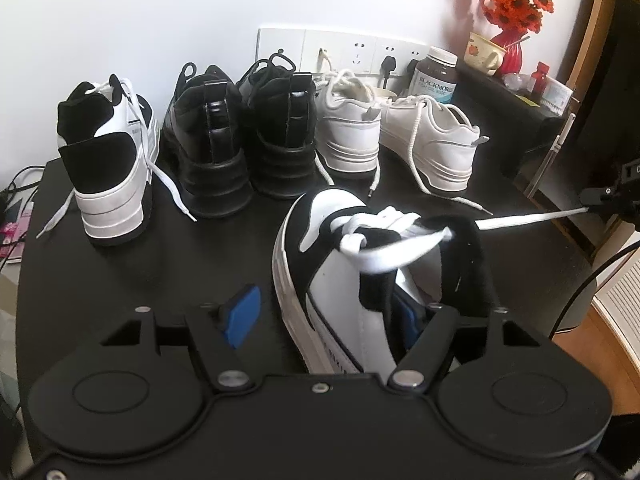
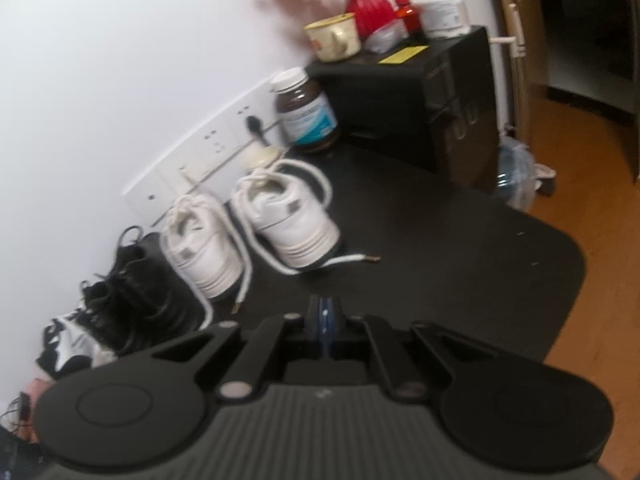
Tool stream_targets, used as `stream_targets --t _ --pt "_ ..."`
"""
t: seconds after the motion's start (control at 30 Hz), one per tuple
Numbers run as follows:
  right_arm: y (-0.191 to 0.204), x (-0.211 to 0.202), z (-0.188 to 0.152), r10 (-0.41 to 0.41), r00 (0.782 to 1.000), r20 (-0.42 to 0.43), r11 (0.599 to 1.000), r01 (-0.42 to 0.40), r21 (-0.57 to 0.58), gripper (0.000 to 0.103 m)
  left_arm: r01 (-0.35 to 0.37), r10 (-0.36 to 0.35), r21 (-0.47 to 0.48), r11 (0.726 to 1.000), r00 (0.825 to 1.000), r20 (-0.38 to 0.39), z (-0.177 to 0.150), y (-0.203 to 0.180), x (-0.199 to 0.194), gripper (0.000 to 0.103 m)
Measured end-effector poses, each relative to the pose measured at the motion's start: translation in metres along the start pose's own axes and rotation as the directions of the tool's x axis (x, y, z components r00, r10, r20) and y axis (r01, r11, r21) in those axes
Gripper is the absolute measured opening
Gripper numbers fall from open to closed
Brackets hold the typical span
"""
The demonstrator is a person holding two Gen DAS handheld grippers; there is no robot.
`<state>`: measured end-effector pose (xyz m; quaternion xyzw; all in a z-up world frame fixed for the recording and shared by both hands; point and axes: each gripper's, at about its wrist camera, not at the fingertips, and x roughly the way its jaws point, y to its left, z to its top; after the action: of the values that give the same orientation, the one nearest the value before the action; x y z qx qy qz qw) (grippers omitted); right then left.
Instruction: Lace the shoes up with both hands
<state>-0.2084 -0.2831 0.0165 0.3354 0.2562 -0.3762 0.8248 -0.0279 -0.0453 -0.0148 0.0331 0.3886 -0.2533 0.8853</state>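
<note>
A black-and-white sneaker [image 1: 344,280] stands on the black table [image 1: 180,264] right in front of my left gripper [image 1: 324,312]. The left gripper's jaws are wide apart and straddle the shoe's near side: the left blue pad [image 1: 240,316] is free, the right pad sits inside the collar. A loose knot of white lace [image 1: 380,240] lies over the tongue. One lace end [image 1: 532,218] stretches taut to the right into my right gripper [image 1: 600,196] at the frame edge. In the right wrist view the right gripper [image 2: 325,320] is shut, its pads pressed together on the lace end.
Along the wall stand another black-and-white sneaker [image 1: 108,152], two black shoes [image 1: 244,132] and two white sneakers [image 1: 396,136] with loose laces. A supplement bottle [image 1: 436,76], a black box [image 2: 424,100] with a cup, a red vase and bottles, and wall sockets [image 1: 344,50] are at the back right.
</note>
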Motion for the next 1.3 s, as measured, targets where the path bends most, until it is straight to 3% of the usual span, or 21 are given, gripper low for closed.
stream_targets --t 0.3,0.53,0.73,0.83,0.87,1.0,1.07,1.17,1.3 --pt "-0.03 -0.001 -0.002 -0.133 0.991 -0.009 0.991 0.133 0.013 0.002 0.012 -0.012 -0.005 1.0 1.0 -0.006 0.0 0.005 0.003 0.074" --pt "-0.046 -0.005 -0.009 -0.174 0.984 -0.041 0.985 0.174 0.017 0.002 0.002 -0.002 -0.003 1.0 1.0 -0.004 0.0 0.004 0.003 0.075" --pt "-0.055 -0.003 -0.021 -0.152 0.976 -0.154 0.988 0.153 -0.003 0.002 -0.014 0.014 -0.009 1.0 1.0 -0.005 0.0 0.005 0.002 0.077" --pt "-0.058 0.004 -0.034 -0.071 0.942 -0.329 0.997 0.061 -0.04 0.002 -0.027 0.027 -0.008 1.0 1.0 -0.002 0.001 0.005 0.002 0.078" --pt "-0.059 0.006 -0.04 -0.032 0.919 -0.392 0.999 0.018 -0.039 0.002 -0.033 0.033 -0.007 0.999 0.999 -0.002 0.002 0.006 0.002 0.078" --pt "-0.056 0.009 -0.068 0.133 0.795 -0.591 0.983 -0.182 -0.024 0.002 -0.08 0.08 -0.017 0.997 0.997 -0.008 0.006 0.013 0.005 0.078" --pt "-0.053 0.012 -0.079 0.162 0.763 -0.626 0.973 -0.23 -0.029 0.003 -0.111 0.11 -0.026 0.994 0.994 -0.018 0.01 0.019 0.007 0.078" --pt "-0.053 0.023 -0.089 0.166 0.751 -0.639 0.97 -0.24 -0.03 0.008 -0.15 0.149 -0.013 0.989 0.988 -0.034 0.017 0.024 0.011 0.078" --pt "-0.052 0.036 -0.093 0.133 0.768 -0.626 0.967 -0.239 -0.089 0.018 -0.163 0.163 0.01 0.987 0.985 -0.062 0.027 0.029 0.015 0.078"
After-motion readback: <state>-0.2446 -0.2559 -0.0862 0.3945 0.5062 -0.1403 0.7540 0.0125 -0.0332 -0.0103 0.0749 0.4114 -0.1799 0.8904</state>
